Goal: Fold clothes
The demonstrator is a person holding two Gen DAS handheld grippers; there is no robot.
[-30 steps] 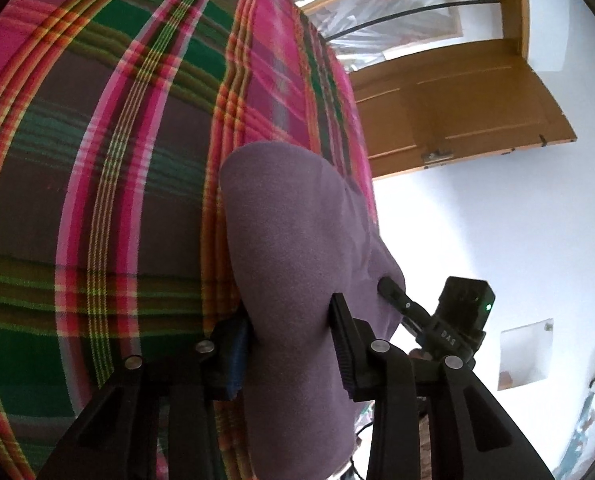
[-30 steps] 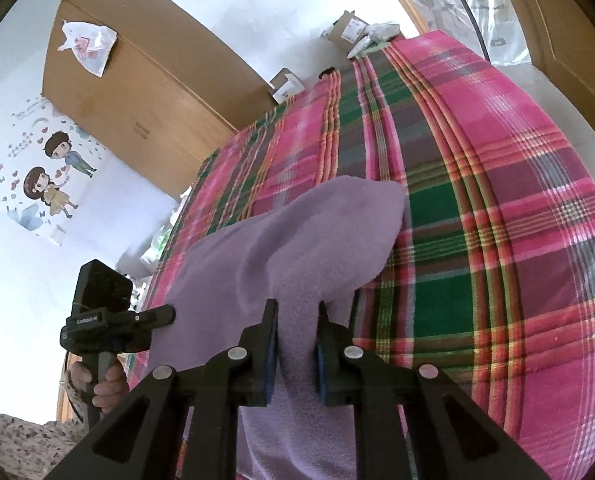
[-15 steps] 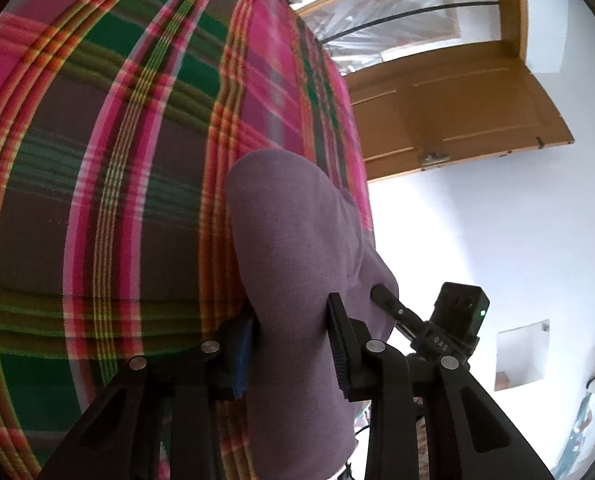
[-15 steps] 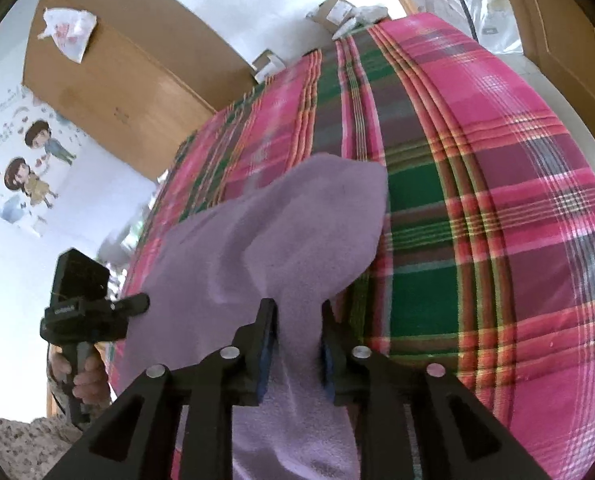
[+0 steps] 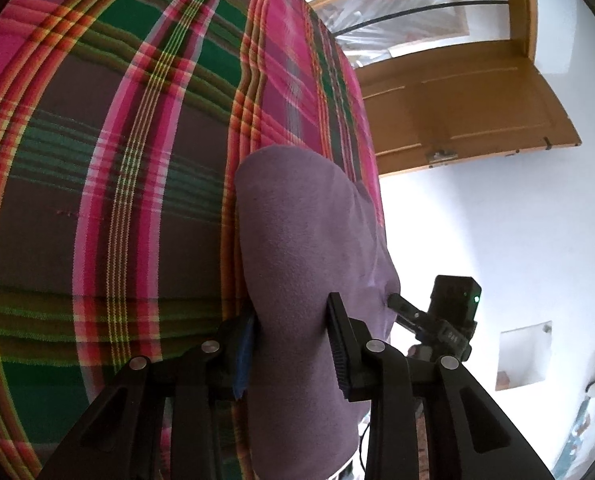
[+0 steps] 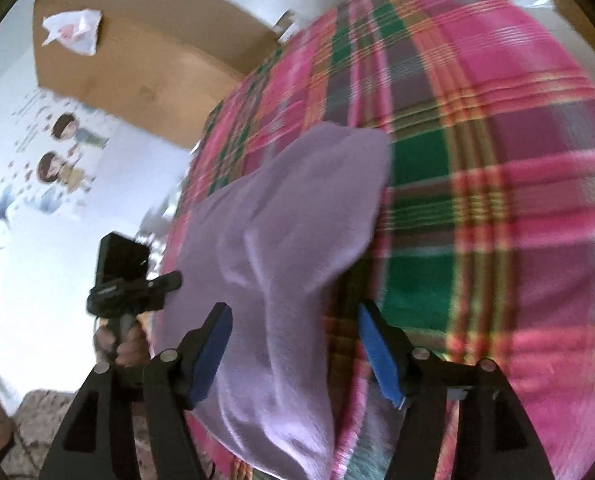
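Observation:
A purple fleece garment [image 5: 309, 248] lies folded over at the near edge of a bed with a pink and green plaid cover [image 5: 117, 160]. My left gripper [image 5: 293, 344] is shut on one end of the garment. In the right wrist view the garment [image 6: 289, 220] lies on the plaid cover [image 6: 497, 160], and my right gripper [image 6: 297, 344] is open, its blue-padded jaws wide apart on either side of a fold. The right gripper also shows in the left wrist view [image 5: 441, 316], and the left gripper shows in the right wrist view [image 6: 129, 280].
A wooden door [image 5: 457, 108] stands open past the bed's far corner. A wooden wardrobe [image 6: 137, 64] with a plastic bag [image 6: 73, 32] on it stands by the bed's far side. Cartoon stickers [image 6: 61, 152] are on the white wall.
My right gripper has opened and let go of the garment, which now rests on the bed. My left gripper keeps its hold and has barely moved.

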